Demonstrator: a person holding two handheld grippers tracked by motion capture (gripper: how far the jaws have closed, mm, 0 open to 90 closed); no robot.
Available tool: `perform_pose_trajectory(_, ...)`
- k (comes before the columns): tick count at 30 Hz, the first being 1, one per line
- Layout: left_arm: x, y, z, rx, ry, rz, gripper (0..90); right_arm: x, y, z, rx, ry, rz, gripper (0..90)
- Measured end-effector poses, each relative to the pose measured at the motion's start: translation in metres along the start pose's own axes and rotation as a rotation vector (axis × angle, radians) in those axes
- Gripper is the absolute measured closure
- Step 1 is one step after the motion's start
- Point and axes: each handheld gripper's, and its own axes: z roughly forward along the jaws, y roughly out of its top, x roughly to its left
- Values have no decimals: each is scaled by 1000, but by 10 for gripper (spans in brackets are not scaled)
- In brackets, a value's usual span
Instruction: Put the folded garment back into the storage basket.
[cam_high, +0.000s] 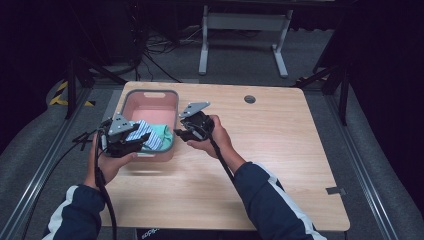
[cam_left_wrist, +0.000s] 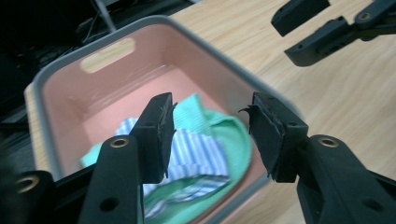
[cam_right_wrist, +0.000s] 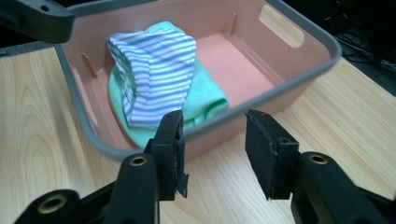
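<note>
Partly hidden in the high view behind the left gripper (cam_high: 131, 145): folded striped cloth (cam_right_wrist: 152, 79) on green cloth (cam_right_wrist: 205, 100), at the near end of the pink basket (cam_high: 150, 95). Blurred basket rim in the left gripper view. Left gripper above the basket, jaws apart, empty. Right gripper (cam_high: 181, 134) just beside the basket over the wooden table (cam_high: 280, 150), jaws apart, empty.

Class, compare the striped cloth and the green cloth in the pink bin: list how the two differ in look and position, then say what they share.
1. The striped cloth has blue and white stripes; the green cloth is plain mint green.
2. The striped cloth lies on top; the green cloth lies underneath, next to the floor of the pink bin.
3. The striped cloth stands up in a hump; the green cloth lies flatter.
Shared: both are folded, soft, and sit at the same end of the bin, gripped by neither tongs.
</note>
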Motion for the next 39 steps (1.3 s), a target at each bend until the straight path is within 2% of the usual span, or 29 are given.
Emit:
perform_pose_trajectory(3, -6, 2, 0, -10, 3, -2, 454, -2, -5, -6, 5, -9, -4, 569)
perform_pose_trajectory(6, -17, 5, -1, -23, -4, 14, 421, -6, -15, -21, 13, -28, -10, 556)
perform_pose_trajectory(7, -19, 5, 0, -24, -9, 2, 420, -7, -17, -23, 12, -30, -10, 555)
perform_pose_trajectory(9, -23, 5, 0, -22, -16, 16, 413, -9, -21, -30, 14, -37, -7, 549)
perform_pose_trajectory(13, -28, 5, 2, -8, -25, 37, 401, -14, -29, -43, 20, -55, -13, 539)
perform_pose_trajectory(18, -34, 3, 5, -10, -39, 35, 383, -17, -35, -57, 29, -74, -27, 527)
perform_pose_trajectory(22, -39, 3, 6, -7, -45, 53, 363, -20, -44, -70, 49, -86, -40, 513)
perform_pose_trajectory(26, -45, 2, 8, -12, -54, 53, 354, -20, -52, -79, 58, -96, -45, 499)
perform_pose_trajectory(28, -50, 0, 10, -14, -73, 62, 334, -21, -57, -83, 67, -100, -47, 492)
perform_pose_trajectory(37, -65, -1, 15, -7, -113, 101, 297, -21, -73, -95, 94, -114, -58, 462)
perform_pose_trajectory(39, -71, -1, 18, -10, -133, 91, 286, -20, -77, -98, 98, -114, -58, 450)
